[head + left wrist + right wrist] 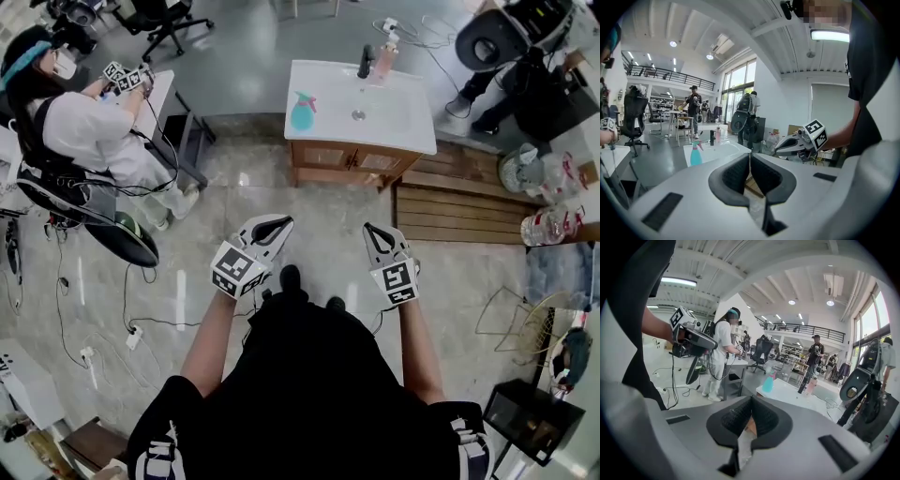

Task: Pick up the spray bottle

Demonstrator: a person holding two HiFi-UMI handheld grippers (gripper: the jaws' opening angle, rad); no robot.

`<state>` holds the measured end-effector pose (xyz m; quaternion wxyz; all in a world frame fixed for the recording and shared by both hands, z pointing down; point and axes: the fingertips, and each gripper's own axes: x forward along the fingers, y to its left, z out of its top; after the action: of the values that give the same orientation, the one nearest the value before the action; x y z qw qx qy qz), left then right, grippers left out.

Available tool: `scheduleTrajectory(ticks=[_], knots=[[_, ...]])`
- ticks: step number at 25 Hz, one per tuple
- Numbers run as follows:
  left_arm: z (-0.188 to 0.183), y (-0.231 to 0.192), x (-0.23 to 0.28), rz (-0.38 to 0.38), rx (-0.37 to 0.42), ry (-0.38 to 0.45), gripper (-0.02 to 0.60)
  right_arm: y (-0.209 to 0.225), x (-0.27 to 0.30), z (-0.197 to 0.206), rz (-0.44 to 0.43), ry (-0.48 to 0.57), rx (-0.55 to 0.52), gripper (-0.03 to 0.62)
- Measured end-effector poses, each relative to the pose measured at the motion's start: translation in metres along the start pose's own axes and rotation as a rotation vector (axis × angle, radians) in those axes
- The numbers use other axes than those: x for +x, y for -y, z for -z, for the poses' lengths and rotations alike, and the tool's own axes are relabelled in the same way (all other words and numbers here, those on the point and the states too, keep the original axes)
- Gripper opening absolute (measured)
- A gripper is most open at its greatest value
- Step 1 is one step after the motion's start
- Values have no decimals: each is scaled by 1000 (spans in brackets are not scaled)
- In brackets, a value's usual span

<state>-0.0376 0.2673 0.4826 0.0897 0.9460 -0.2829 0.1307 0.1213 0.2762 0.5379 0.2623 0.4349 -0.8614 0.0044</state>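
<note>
A teal spray bottle [302, 111] with a pink trigger stands on the left part of a white sink vanity [412, 139], some way ahead of me across the floor. My left gripper [274, 226] and right gripper [372, 231] are held side by side in front of my body, both pointing toward the vanity and well short of it. Each has its jaws shut with nothing between them. In the left gripper view the spray bottle [695, 154] is small, left of the shut jaws [750, 156]. The right gripper view has the spray bottle [768, 384] just above its jaws [751, 401].
A black faucet [365, 62] and a pink bottle [384, 61] stand at the vanity's back edge. Wooden slats [457, 214] lie right of it. A seated person [89, 131] works at a desk [161, 92] on the left. Cables [141, 323] trail on the floor.
</note>
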Motion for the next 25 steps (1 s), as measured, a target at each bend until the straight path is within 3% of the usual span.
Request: scheduleTrajectory(ticks=[13, 25], knots=[[5, -82, -13, 73, 8, -2, 29, -18, 67, -32, 66, -30, 29, 17], [12, -113, -3, 90, -16, -7, 29, -6, 101, -47, 74, -39, 22, 17]])
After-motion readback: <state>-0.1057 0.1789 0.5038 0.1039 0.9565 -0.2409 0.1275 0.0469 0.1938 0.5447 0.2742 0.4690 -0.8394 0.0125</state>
